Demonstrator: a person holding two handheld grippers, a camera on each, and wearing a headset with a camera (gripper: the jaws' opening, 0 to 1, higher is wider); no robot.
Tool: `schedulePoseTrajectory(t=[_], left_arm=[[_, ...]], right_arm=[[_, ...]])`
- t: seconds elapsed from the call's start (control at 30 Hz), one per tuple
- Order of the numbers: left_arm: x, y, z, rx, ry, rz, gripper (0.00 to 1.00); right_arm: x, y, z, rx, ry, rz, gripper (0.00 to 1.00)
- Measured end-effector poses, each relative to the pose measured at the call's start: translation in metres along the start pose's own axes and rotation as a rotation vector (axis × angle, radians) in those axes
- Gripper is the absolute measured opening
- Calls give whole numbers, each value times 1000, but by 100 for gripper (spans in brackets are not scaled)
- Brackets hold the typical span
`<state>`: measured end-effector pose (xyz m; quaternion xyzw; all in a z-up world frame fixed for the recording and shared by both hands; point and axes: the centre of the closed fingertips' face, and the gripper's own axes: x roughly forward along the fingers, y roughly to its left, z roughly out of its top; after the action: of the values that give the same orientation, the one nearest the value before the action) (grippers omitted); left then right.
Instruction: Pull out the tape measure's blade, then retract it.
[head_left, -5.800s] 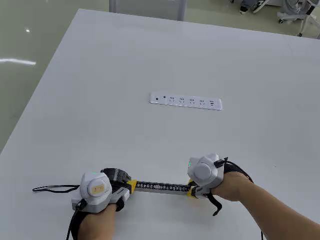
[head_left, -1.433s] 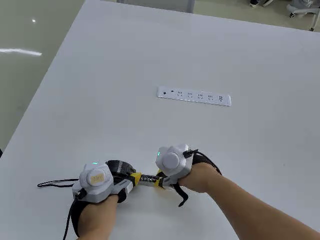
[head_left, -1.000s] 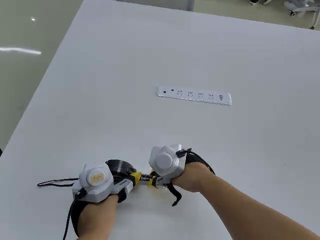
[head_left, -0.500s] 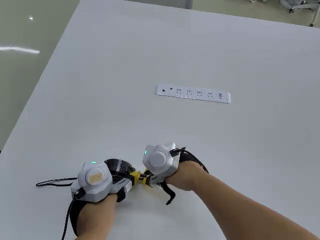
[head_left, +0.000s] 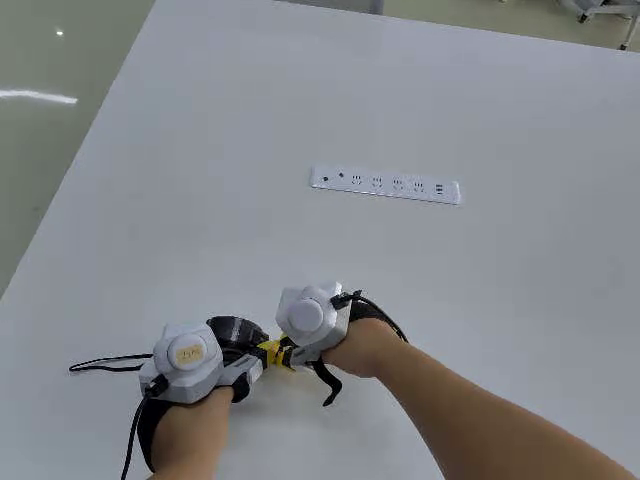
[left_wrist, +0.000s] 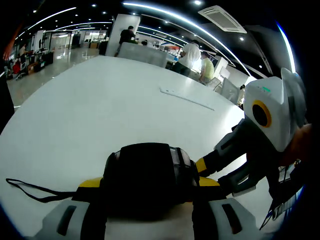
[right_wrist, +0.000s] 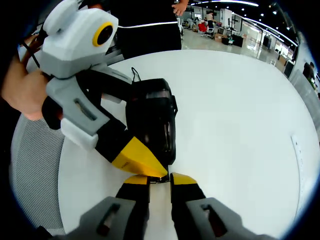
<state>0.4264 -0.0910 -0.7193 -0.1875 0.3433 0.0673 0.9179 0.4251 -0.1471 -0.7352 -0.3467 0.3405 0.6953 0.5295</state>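
Tape measure (left_wrist: 147, 165) is sitting on the surface (head_left: 300, 100); your left gripper (left_wrist: 148, 183) is clamping its jaws around it, and your right gripper (right_wrist: 160, 182) is pinching the blade tip (right_wrist: 159, 178) between its jaws.

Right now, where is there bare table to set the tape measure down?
Bare: the table between the power strip and the tape measure, and beyond the strip. Crowded: the near edge, where the left hand-held gripper and the right hand-held gripper clamp it, its strap trailing left.
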Motion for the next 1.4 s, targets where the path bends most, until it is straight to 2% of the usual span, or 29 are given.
schedulePoseTrajectory(t=[0.27,0.53,0.93,1.03,1.07,1.13,1.2,1.3,1.33,1.4], left_arm=[[-1,0,1,-5,3,-5,66],[-2,0,1,-22,4,-18,66],[-3,-1,2,-34,5,-35,67],[-5,2,5,-46,-14,-30,70],[-6,6,10,-33,-43,-7,77],[-6,6,11,-33,-48,-9,88],[-5,9,11,-31,-44,-6,90],[-6,14,15,-46,-72,3,95],[-7,16,18,-56,-90,6,97],[-13,24,32,-80,-168,30,100]], right_arm=[[4,2,7,-32,-23,6,15],[7,0,8,-22,-39,6,15],[6,-1,9,-27,-21,0,15],[7,-1,9,-31,-17,-4,15],[7,-2,8,-28,-17,-4,15],[7,-2,9,-26,-18,-5,15],[7,-2,9,-31,-17,-4,15],[8,-3,8,-19,-18,-2,15],[7,-2,9,-14,-17,-3,15],[7,-2,8,-8,-17,-6,16]])
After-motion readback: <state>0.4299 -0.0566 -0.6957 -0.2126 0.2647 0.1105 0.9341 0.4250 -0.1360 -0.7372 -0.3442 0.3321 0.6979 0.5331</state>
